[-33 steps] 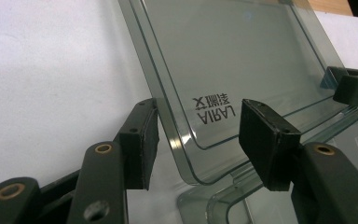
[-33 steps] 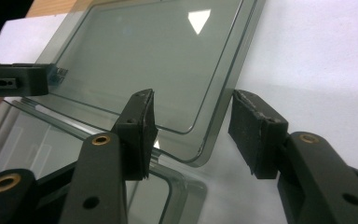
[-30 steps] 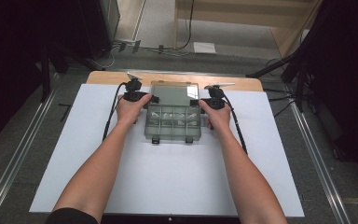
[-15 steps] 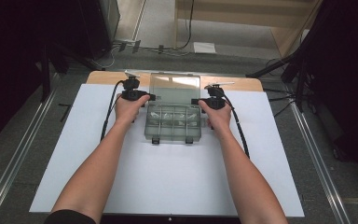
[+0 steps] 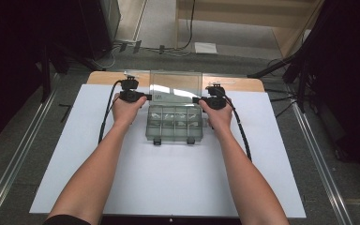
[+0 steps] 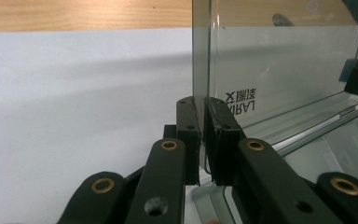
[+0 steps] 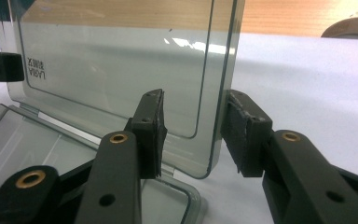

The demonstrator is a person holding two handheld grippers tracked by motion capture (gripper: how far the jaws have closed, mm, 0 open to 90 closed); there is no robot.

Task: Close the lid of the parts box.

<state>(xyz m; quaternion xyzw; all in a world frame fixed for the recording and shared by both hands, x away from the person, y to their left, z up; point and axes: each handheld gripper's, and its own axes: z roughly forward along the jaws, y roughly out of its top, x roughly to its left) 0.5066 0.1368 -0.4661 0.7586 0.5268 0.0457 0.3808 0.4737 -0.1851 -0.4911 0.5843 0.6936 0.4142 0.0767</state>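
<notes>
At the far middle of the white sheet [image 5: 168, 187]: a clear compartment box [image 5: 174, 123] with its lid [image 5: 176, 86] raised upright.
Left gripper [image 6: 204, 135] has just been closing and is now clamped on the lid's left edge; right gripper [image 7: 193, 135] straddles the lid's right edge, jaws apart, pads not pressing; the box base lies flat just below the lid, latches toward the person. Likely risks: with one edge pinched alone, the thin lid may twist or drag the light base; a loose right side may let the lid fall shut. Beyond the box, a wooden table edge [image 5: 243, 84]; around the sheet, grey floor, metal rails, dark curtains and cables.
</notes>
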